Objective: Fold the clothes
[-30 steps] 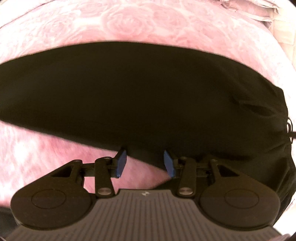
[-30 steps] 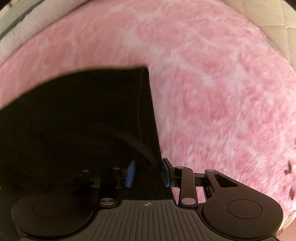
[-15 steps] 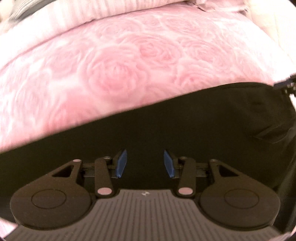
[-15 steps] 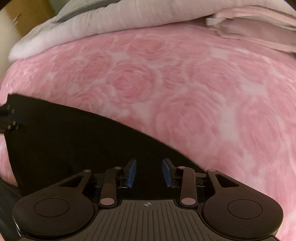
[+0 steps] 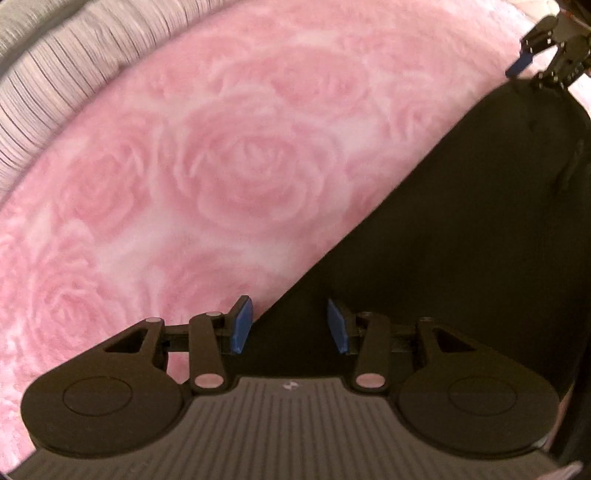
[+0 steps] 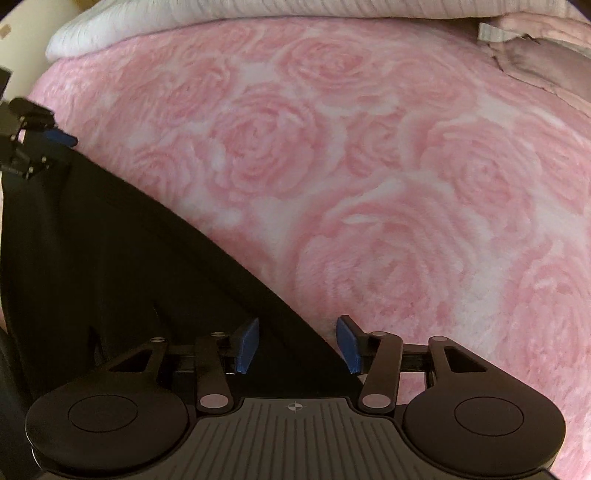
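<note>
A black garment (image 5: 461,240) lies flat on the pink rose blanket (image 5: 240,184), and its straight edge runs diagonally between both pairs of jaws. My left gripper (image 5: 290,326) points steeply down over one corner of that edge. Its jaws are opening and the blue pads stand apart from the cloth. My right gripper (image 6: 297,345) hangs over the other end of the black garment (image 6: 110,258). Its jaws are opening too, with the cloth's edge below the gap and neither pad pressing on it. Each view shows the other gripper at the garment's far corner: the right gripper (image 5: 535,55) and the left gripper (image 6: 33,144).
The rose blanket (image 6: 406,221) spreads far beyond the garment. White ribbed bedding (image 5: 55,74) is bunched along the far edge, where a white quilt (image 6: 258,22) also lies. A pale pink pillow (image 6: 535,55) sits at the far right.
Both grippers swept across the bed and rolled, so the garment's edge now runs diagonally. The right jaws spread much wider and the cloth is out of their grip. The left jaws widened slightly.
</note>
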{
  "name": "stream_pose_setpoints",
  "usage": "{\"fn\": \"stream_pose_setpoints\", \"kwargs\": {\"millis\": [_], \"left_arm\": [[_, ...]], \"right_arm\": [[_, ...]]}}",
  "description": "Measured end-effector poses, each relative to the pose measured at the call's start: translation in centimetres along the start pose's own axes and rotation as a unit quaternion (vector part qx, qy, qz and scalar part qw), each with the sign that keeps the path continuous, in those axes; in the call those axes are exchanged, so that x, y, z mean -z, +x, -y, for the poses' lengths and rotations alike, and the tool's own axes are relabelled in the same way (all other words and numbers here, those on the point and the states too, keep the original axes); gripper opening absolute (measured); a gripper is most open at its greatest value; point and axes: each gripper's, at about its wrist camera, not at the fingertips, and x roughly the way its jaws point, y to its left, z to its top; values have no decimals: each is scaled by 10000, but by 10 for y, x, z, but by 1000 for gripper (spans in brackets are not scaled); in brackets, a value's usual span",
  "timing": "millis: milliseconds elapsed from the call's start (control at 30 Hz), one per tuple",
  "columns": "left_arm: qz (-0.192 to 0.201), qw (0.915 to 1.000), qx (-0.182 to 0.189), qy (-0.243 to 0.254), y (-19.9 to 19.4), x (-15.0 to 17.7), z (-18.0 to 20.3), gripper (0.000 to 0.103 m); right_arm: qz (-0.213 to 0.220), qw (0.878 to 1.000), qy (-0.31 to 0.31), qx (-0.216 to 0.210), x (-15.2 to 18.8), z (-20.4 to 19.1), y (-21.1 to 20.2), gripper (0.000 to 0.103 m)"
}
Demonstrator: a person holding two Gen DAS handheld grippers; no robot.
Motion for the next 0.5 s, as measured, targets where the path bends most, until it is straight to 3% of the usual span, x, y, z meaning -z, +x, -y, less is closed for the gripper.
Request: {"fn": "stream_pose_setpoints", "kwargs": {"millis": [67, 100, 133, 167, 200, 233, 367, 500], "left_arm": [[90, 9999, 65, 36, 0, 3, -2, 43], [116, 9999, 77, 55, -1, 5, -1, 42], [143, 9998, 90, 74, -1, 6, -1, 35], [170, 9998, 100, 94, -2, 7, 0, 28], [210, 9997, 74, 136, -3, 8, 3, 10], [251, 9995, -37, 192, -6, 10, 7, 5], [614, 9960, -561, 321, -31, 25, 31, 2], [1191, 9885, -920, -138, -81, 53, 55, 2]], "right_arm": [[26, 10000, -51, 22, -1, -2, 0, 50], [17, 10000, -57, 66, -1, -3, 0, 42], [-3, 9999, -73, 127, -1, -5, 0, 20], [-3, 9998, -104, 174, 0, -7, -1, 11], [11, 9996, -136, 229, 1, -10, -2, 8], [73, 9993, -179, 327, 2, -15, -5, 6], [502, 9930, -452, 966, 11, -44, -30, 5], [992, 9790, -762, 1608, 35, -92, -69, 5]]}}
